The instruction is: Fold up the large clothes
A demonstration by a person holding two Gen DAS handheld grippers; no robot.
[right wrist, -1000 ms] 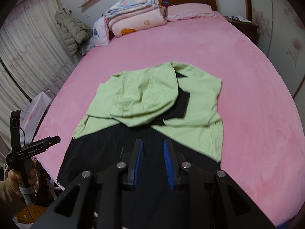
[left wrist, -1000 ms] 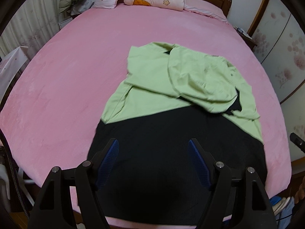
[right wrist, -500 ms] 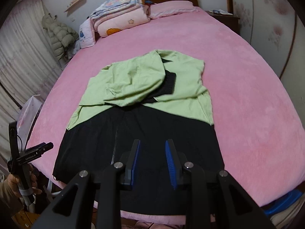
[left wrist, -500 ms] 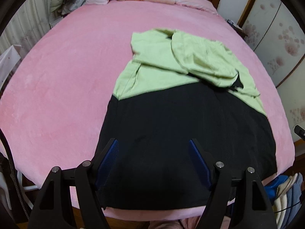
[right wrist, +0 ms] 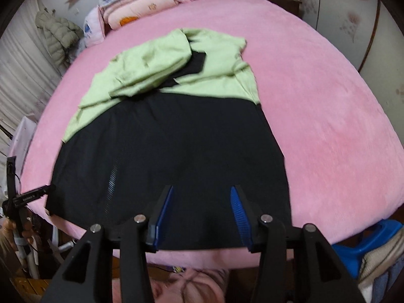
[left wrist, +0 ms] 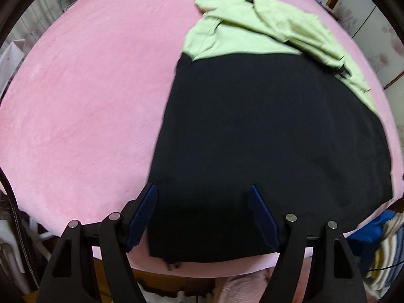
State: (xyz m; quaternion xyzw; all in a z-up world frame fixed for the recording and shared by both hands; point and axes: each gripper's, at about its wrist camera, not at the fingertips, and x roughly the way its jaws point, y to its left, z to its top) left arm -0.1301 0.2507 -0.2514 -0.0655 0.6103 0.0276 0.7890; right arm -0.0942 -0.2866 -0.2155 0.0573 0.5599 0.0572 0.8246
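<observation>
A large garment, black fabric in its lower part (left wrist: 272,136) and pale green in its upper part (right wrist: 176,58), lies spread on a bed covered with a pink plush sheet (left wrist: 83,96), its black hem reaching the bed's near edge and its green top lying crumpled toward the far end, with a black collar piece showing among the folds. The left hand-held gripper (left wrist: 203,197) hangs over the near left corner of the black part with its blue-padded jaws standing wide; nothing is pinched between them. The right hand-held gripper (right wrist: 202,197) hangs over the near hem, closer to the garment's right side; its jaws have just been opening and stand moderately apart, the cloth seen between them but not clamped. In the right wrist view the left tool's black tip shows at the far left edge by the bed's near left corner, held in a person's hand (right wrist: 10,229). Folded pink quilts (right wrist: 136,7) are stacked at the headboard, and a grey padded jacket (right wrist: 58,35) hangs at the far left.
</observation>
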